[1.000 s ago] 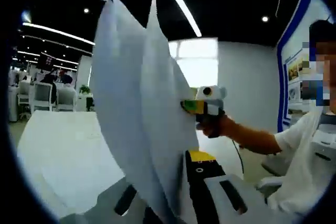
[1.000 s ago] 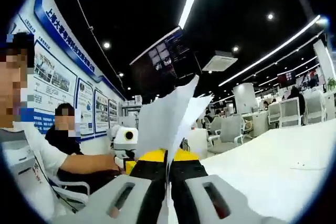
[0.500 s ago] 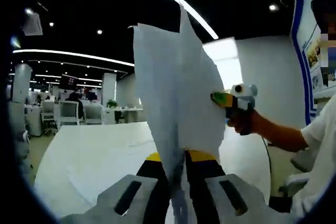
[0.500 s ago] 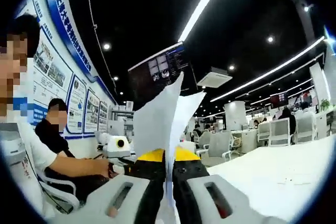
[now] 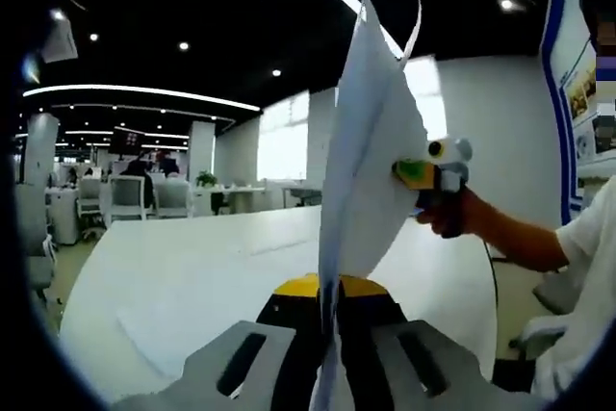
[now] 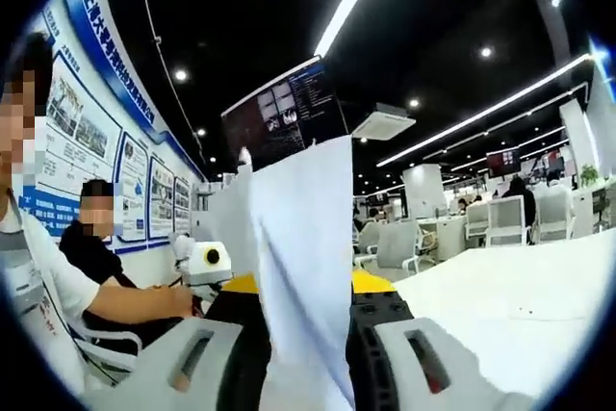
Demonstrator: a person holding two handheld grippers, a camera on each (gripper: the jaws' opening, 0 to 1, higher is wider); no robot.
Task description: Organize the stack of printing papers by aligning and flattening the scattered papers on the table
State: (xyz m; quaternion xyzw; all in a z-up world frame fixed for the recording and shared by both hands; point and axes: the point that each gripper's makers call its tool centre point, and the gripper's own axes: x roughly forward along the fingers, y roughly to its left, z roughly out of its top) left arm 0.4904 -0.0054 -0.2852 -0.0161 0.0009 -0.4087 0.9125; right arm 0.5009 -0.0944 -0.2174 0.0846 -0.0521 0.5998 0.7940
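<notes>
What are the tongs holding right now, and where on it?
Both hold the papers upright above the table: left tongs pinch the bottom edge, right tongs pinch the side edge.

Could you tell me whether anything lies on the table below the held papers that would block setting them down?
Nothing visible does. Both the left claw and the right claw are shut on the papers, held upright above the white table, whose visible surface looks bare.

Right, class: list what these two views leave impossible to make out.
- Left gripper view: the papers hide where the right tongs pinch them.
- Right gripper view: the papers cover the gap between the right tongs' jaws.
- Wall posters: text too small.
- Table: any papers lying on it are washed out.
</notes>
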